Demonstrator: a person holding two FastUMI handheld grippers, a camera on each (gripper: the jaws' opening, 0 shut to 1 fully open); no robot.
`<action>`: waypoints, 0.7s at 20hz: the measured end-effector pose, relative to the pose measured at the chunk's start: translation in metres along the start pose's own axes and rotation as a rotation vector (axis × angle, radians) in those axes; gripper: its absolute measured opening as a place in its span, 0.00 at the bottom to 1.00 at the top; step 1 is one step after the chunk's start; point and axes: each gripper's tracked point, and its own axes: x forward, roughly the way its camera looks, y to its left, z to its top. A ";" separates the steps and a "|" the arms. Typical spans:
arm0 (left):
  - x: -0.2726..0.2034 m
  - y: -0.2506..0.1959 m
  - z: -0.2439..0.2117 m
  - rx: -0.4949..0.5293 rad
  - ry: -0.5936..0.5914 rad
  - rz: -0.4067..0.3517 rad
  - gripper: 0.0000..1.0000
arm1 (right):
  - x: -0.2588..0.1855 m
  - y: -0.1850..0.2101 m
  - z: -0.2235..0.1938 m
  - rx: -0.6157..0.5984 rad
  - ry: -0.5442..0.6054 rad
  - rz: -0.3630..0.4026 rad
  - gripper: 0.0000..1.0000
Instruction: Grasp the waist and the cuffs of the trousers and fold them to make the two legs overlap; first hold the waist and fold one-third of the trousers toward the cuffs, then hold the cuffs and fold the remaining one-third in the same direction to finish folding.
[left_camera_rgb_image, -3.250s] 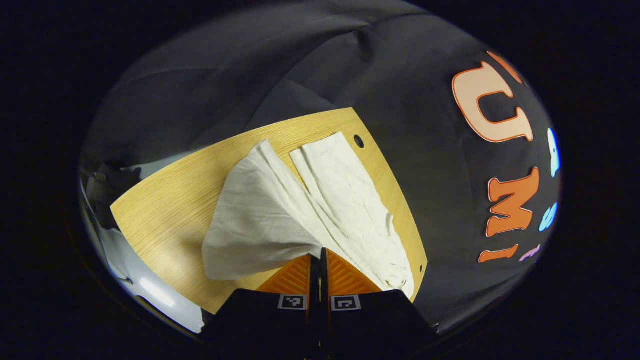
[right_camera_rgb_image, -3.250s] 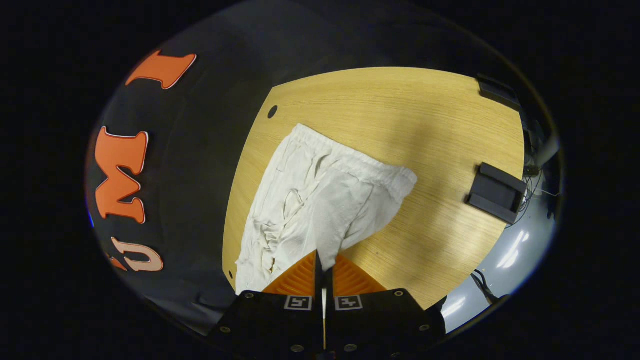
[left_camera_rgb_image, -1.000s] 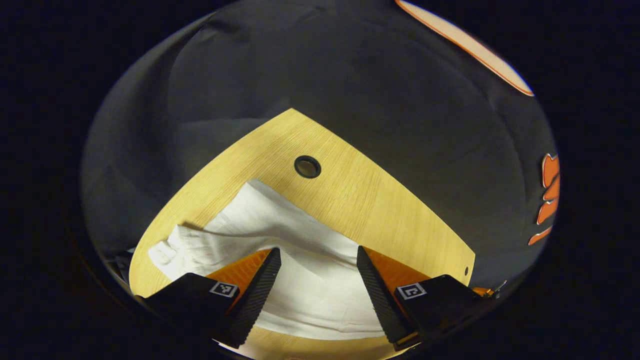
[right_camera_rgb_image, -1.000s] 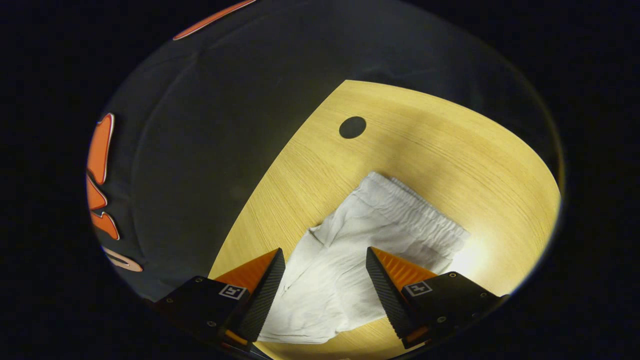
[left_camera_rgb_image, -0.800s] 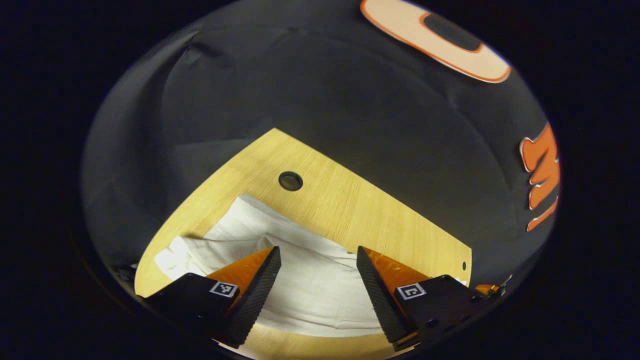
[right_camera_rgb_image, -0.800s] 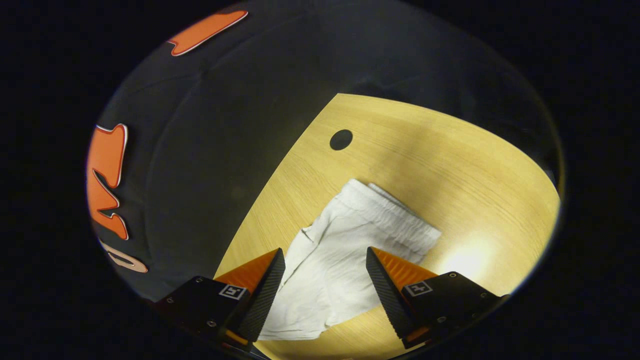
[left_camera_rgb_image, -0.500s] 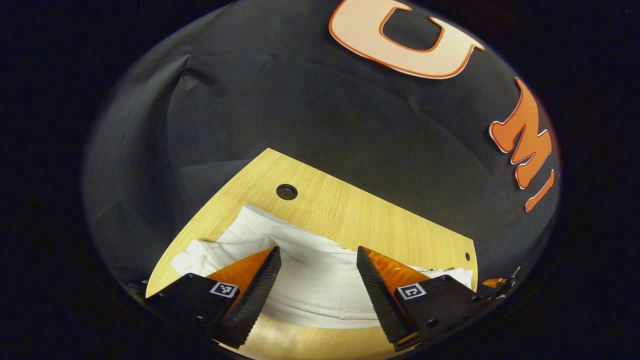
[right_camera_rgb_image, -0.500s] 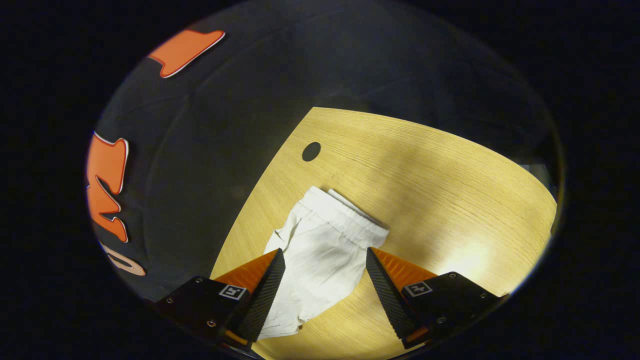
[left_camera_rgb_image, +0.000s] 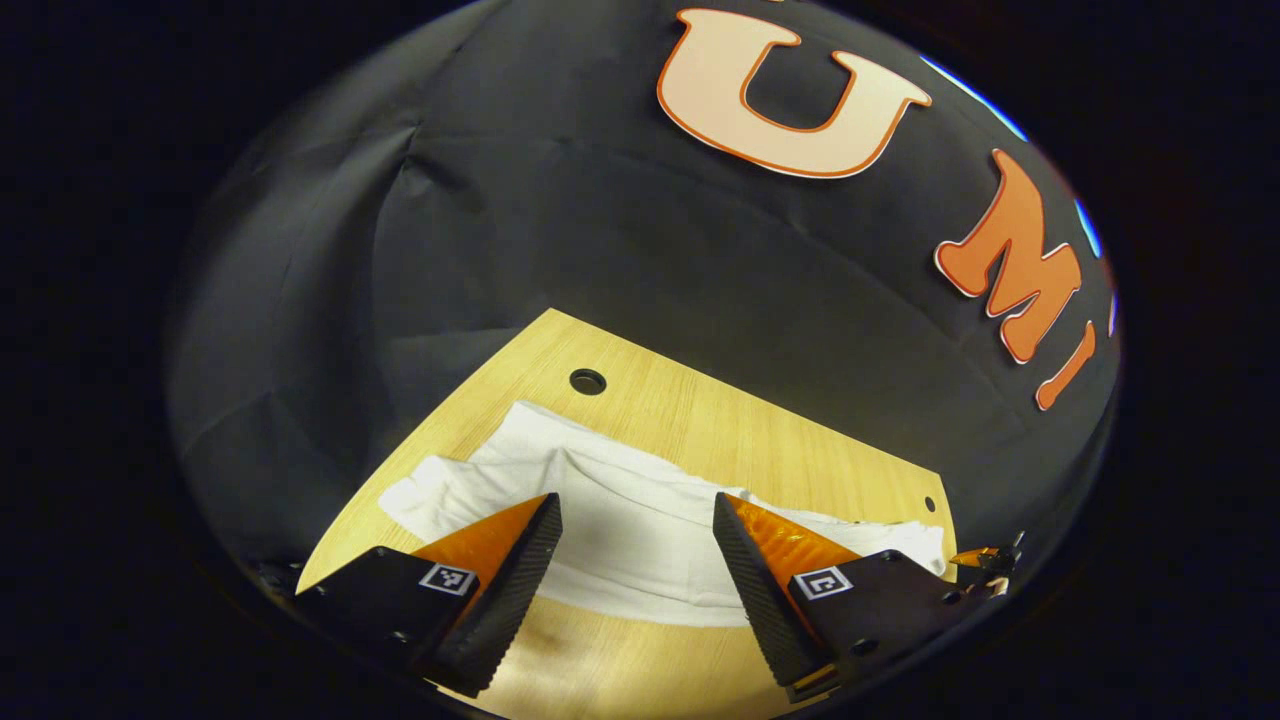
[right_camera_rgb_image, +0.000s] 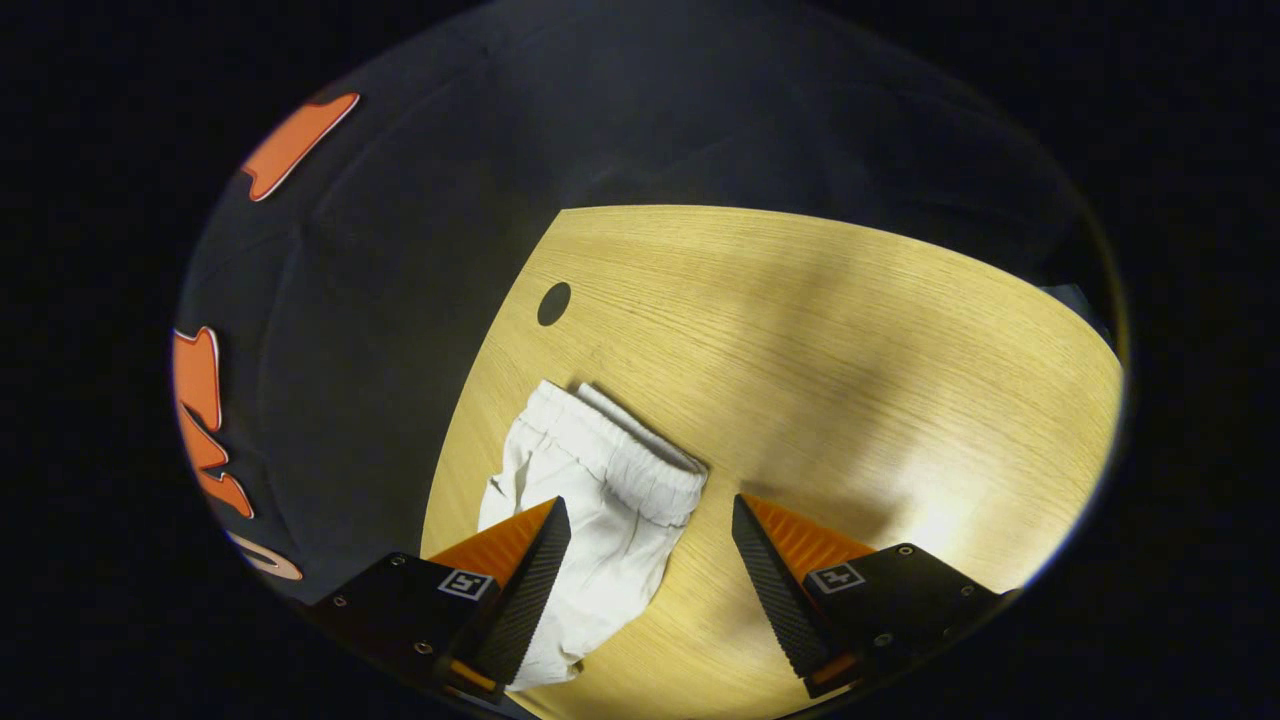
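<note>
White trousers (left_camera_rgb_image: 640, 520) lie flat on the wooden table (left_camera_rgb_image: 700, 420), the two legs laid one over the other in a long strip. In the right gripper view their elastic waist (right_camera_rgb_image: 620, 455) is the far end of the cloth. My left gripper (left_camera_rgb_image: 635, 560) hangs open above the strip, with nothing between its fingers. My right gripper (right_camera_rgb_image: 650, 560) is open too, above the table; the trousers (right_camera_rgb_image: 590, 520) pass under its left finger. Neither gripper touches the cloth.
A round cable hole (left_camera_rgb_image: 588, 381) sits in the table just beyond the trousers, and it also appears in the right gripper view as a dark hole (right_camera_rgb_image: 553, 303). Black booth cloth closes in behind the table's far edge. Bare wood (right_camera_rgb_image: 850, 350) stretches right of the trousers.
3.2 s ago both grippers were shut on the cloth, carrying one leg over the other. They have since let go, opened and drawn back; the right one has drifted rightward off the trousers.
</note>
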 end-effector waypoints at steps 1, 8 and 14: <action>-0.003 0.002 -0.001 -0.006 0.000 0.009 0.99 | 0.006 -0.002 0.001 0.007 0.003 -0.008 0.98; -0.023 0.017 -0.015 -0.047 -0.001 0.058 1.00 | 0.025 0.011 0.008 0.092 0.029 0.039 0.94; -0.027 0.019 -0.026 -0.035 0.009 0.078 1.00 | 0.030 -0.005 0.008 0.069 0.036 -0.002 0.30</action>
